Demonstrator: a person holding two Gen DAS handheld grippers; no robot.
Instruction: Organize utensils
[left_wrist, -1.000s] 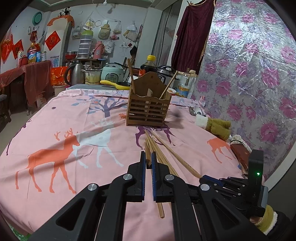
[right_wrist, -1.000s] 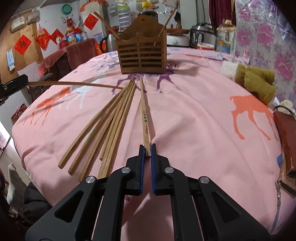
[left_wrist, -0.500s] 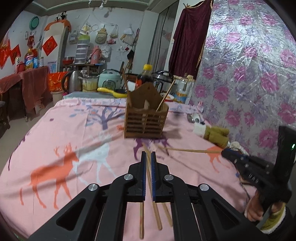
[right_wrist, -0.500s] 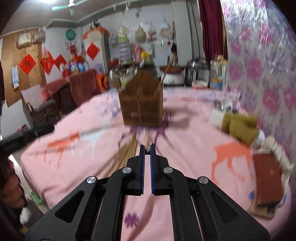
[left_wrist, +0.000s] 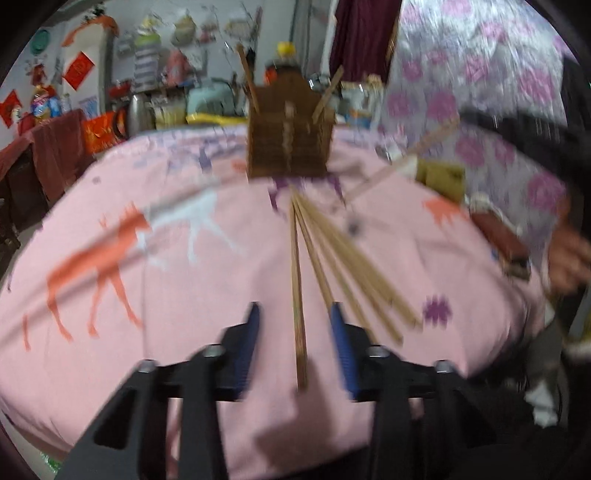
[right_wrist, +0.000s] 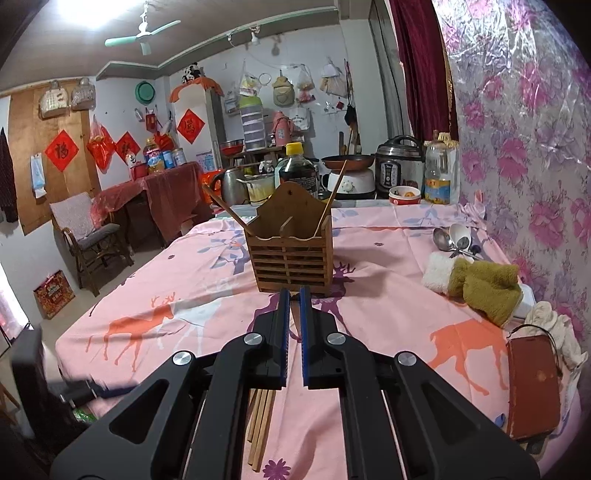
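Note:
A slatted wooden utensil holder (right_wrist: 291, 254) stands mid-table with a chopstick leaning out at each side; it also shows in the left wrist view (left_wrist: 290, 144). Several wooden chopsticks (left_wrist: 325, 258) fan out on the pink cloth in front of it. My left gripper (left_wrist: 295, 317) is open low over their near ends, one chopstick (left_wrist: 298, 302) between its fingers. My right gripper (right_wrist: 291, 299) is shut on a thin chopstick, raised above the pile (right_wrist: 260, 421) and facing the holder. That held chopstick (left_wrist: 399, 162) shows blurred in the air in the left wrist view.
Metal spoons (right_wrist: 454, 238) lie at the far right of the table. A white and olive plush cloth (right_wrist: 476, 280) and a brown wallet (right_wrist: 532, 387) sit along the right edge. Cookers and bottles (right_wrist: 399, 170) stand behind the table.
My left gripper has opened and dropped toward the pile. My right gripper has lifted its chopstick off the table and now points it toward the holder.

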